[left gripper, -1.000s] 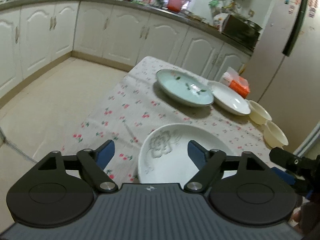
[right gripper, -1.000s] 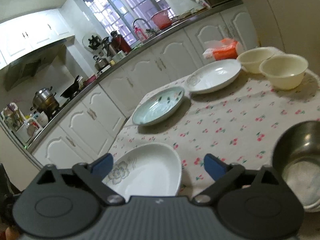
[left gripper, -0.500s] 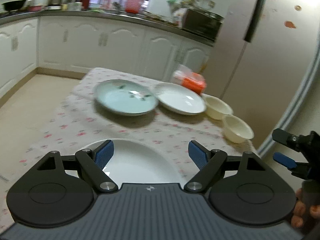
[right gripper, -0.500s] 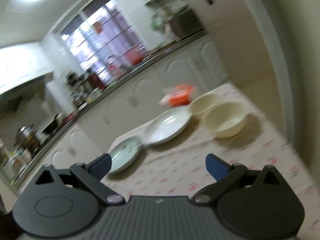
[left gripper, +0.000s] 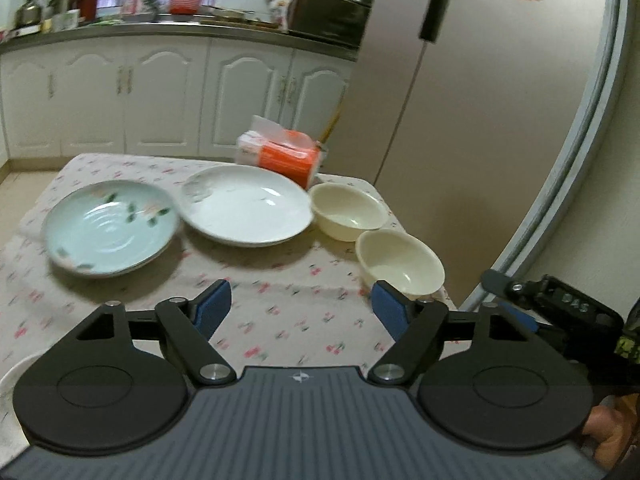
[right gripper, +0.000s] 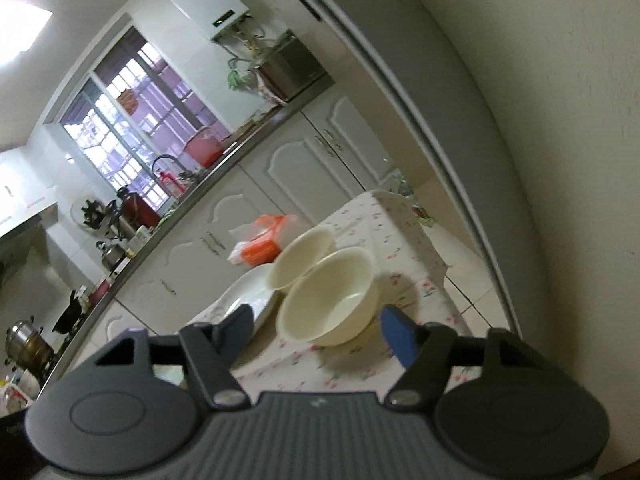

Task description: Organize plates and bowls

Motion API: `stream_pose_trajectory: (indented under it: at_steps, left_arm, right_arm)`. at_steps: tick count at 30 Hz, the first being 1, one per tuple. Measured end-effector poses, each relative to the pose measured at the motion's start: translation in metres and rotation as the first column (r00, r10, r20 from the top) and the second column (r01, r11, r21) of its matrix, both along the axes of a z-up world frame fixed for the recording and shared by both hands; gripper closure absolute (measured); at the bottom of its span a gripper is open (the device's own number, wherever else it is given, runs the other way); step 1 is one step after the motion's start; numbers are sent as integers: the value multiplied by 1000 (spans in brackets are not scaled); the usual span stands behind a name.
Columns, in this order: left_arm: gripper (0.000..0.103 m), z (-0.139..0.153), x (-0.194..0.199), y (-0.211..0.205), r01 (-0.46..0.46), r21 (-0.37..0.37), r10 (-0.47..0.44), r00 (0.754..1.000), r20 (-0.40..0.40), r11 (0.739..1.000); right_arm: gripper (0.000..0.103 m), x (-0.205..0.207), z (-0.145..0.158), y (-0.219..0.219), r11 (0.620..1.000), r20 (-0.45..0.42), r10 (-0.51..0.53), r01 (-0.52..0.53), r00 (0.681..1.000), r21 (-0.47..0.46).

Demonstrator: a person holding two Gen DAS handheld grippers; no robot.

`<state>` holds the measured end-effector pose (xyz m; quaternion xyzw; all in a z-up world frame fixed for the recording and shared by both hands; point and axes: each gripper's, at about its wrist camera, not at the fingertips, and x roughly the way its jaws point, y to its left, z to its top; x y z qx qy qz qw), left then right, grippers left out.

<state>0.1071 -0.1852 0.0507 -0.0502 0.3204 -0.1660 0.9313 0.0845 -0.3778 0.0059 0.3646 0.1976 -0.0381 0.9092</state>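
On the cherry-print tablecloth [left gripper: 280, 312] lie a pale green plate [left gripper: 110, 230], a white plate [left gripper: 248, 210] and two cream bowls, the far one [left gripper: 348, 210] and the near one [left gripper: 400, 262]. My left gripper [left gripper: 302, 306] is open and empty above the cloth, in front of the dishes. My right gripper [right gripper: 320, 330] is open and empty, with the near cream bowl [right gripper: 332, 298] just beyond its fingertips and the far bowl [right gripper: 302, 258] behind it. The right gripper also shows at the right edge of the left wrist view [left gripper: 516, 300].
An orange tissue pack [left gripper: 280, 152] sits at the table's far edge. A fridge [left gripper: 460, 120] stands close to the table's right side. White cabinets [left gripper: 160, 92] run behind. A white rim [left gripper: 12, 372] shows at the lower left.
Both grippers swung right, from the large white plate near the table's front toward the two cream bowls. The right gripper has closed in on the near bowl. Both stayed open.
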Motion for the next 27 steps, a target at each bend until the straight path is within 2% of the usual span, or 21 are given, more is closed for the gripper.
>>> stream_pose_trajectory:
  at_steps: [2,10,14,19,23,27]
  left_arm:
    - [20,-4,8,-9,17,15,-17,1000,-14,1000]
    - [40,-22,50,-51,48,5,-48,996,-77,999]
    - [60,-32,69,-63,33,-11,-34,995,-94,999]
    - [68,-45,87,-76,35,10,-34,995,-96,999]
    - [80,-53,96,-86,21,21,-19,995,-102,1000]
    - [87,-57,93,-90,22,24,-20,995,-99,999]
  right_arm:
    - [44,7,-9,-7,1000,-10,2,-1,1000,30]
    - [51,27,-29,-26,997,-16,-6,8,1000,80]
    - [51,34,-32,-33,995,-15,-1,2,1000,104]
    - [50,39,-33,-36,996,-25,13,-11,1000,85]
    - [50,41,-32,-39,997,-16,19,-18,1000,72]
    - [55,45,-32,-37,997,-10,35,-34,999,74]
